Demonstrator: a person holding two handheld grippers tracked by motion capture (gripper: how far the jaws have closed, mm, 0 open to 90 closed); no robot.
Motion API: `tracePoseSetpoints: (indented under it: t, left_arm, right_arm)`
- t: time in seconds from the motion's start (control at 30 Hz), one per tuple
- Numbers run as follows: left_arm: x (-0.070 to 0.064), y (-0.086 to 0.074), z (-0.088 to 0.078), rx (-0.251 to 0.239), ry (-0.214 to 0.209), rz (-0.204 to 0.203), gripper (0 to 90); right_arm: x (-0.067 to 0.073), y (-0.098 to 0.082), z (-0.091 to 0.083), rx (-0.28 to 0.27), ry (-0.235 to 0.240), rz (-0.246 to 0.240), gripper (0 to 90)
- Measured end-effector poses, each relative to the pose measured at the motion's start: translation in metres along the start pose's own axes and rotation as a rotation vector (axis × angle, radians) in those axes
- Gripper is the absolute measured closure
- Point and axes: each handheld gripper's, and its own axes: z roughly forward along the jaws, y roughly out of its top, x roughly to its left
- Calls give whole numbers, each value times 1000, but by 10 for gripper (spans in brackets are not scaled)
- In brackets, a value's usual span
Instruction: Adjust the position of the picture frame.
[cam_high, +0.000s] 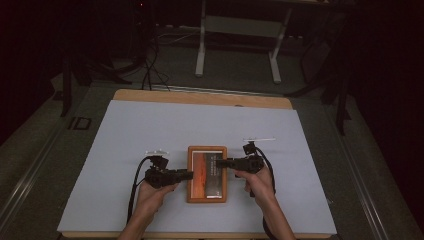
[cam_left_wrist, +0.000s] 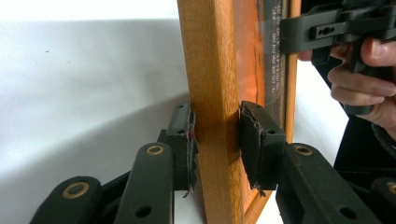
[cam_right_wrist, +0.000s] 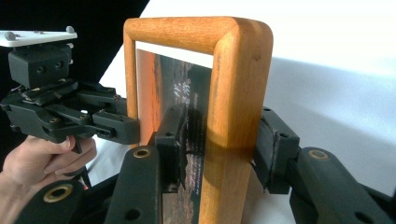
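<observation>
Wooden picture frame (cam_high: 207, 173) lies on the white-covered bench (cam_high: 150, 130), left tongs (cam_high: 187, 174) and right tongs (cam_high: 219, 162) each clamped on an opposite side rail; uneven lifting could twist it loose, cracking the glass.

High view overhead, tool views close, sharing frame (cam_high: 207, 174)

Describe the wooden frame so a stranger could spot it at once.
On the white table sheet, look near the front edge, between the person's two hands. The frame lies flat there: an orange-brown wooden rectangle around an orange and dark picture, the sheet's one coloured object, flanked by black hand-held grippers.
</observation>
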Motion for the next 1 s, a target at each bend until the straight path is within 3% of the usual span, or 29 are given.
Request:
tracePoseSetpoints:
  t: [0.13,0.23,0.37,0.47,0.53,0.83,1.0]
  left_arm:
    - [9,2,6,4,-42,-32,664]
    - [15,4,9,24,-49,-42,652]
    - [17,9,14,54,-31,-32,620]
    - [19,8,18,60,-21,-49,606]
    - [21,6,19,57,-13,-58,594]
    - [21,6,19,40,-10,-53,587]
    - [20,6,11,1,1,-44,473]
  right_arm:
    - [-6,-1,1,8,-15,28,573]
    - [-12,-1,6,12,-14,44,562]
    - [-18,-2,11,16,-23,76,547]
    - [-23,-2,14,27,-32,97,543]
    - [-25,-2,15,33,-55,95,559]
    - [-25,0,13,33,-58,81,571]
    - [-25,-3,5,11,-91,47,560]
